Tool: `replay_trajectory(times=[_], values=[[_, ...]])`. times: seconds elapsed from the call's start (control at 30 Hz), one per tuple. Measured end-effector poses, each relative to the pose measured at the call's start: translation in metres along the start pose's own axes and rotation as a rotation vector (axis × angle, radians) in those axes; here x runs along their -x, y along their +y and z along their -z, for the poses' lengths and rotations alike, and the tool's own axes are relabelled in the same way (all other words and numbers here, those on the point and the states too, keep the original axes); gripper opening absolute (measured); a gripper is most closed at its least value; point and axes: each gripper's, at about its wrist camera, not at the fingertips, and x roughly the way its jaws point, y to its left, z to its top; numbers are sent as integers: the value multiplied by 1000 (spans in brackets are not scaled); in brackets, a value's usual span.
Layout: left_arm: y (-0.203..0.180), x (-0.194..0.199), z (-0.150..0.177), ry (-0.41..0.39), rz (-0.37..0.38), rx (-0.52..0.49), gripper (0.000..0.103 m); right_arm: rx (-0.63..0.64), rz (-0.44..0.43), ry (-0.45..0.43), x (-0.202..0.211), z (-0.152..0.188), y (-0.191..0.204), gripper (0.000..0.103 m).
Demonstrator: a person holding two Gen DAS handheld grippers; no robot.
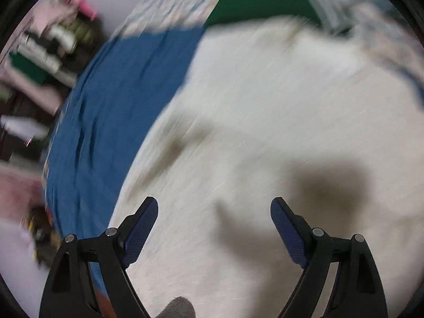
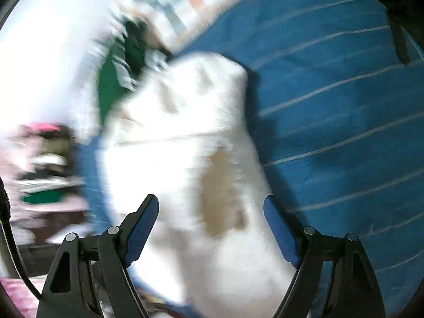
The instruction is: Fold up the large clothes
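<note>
A large white garment (image 1: 278, 122) lies spread on a blue bed sheet (image 1: 114, 106); both views are motion-blurred. My left gripper (image 1: 214, 206) is open and empty, just above the white cloth, with its shadow on the cloth. In the right wrist view the white garment (image 2: 185, 143) lies as a long, partly folded shape on the blue striped sheet (image 2: 331, 111). My right gripper (image 2: 211, 204) is open and empty above the near end of the garment.
A green cloth (image 1: 262, 2) and a patterned blanket (image 1: 180, 8) lie beyond the garment. A cluttered shelf (image 1: 45, 53) with folded clothes stands to the left of the bed. It also shows in the right wrist view (image 2: 45, 175).
</note>
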Motion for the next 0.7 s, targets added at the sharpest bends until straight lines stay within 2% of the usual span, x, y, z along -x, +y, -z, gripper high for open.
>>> replay_trajectory(times=[0.07,0.1,0.13,0.17,0.2,0.23,0.3,0.43,0.53,0.57,0.63,0.7], values=[[10,-32,9,41,-39,12,87,-13,-37,27,-16,-6,7,83],[14,-45,11,58,-41,18,87,2,-32,23,-20,-7,13,76],[18,-55,14,64,-29,32,90,30,1,-6,-22,-6,21,35],[20,-63,16,54,3,46,92,51,60,-33,-22,-4,28,16],[22,-65,17,44,12,49,98,71,81,-62,-20,-1,35,9],[22,-66,15,34,9,52,103,100,70,-94,-13,2,43,6],[21,-68,15,5,22,78,103,174,89,-164,7,7,66,6],[23,-68,14,-34,63,146,103,283,9,-331,67,12,112,6],[25,-64,10,-8,84,114,103,372,-26,-417,94,12,132,6],[28,-62,7,15,104,107,103,397,-4,-420,93,8,135,6],[35,-54,6,32,137,132,103,393,67,-369,70,-10,128,6],[43,-44,5,37,137,154,103,332,175,-247,26,-32,103,10]])
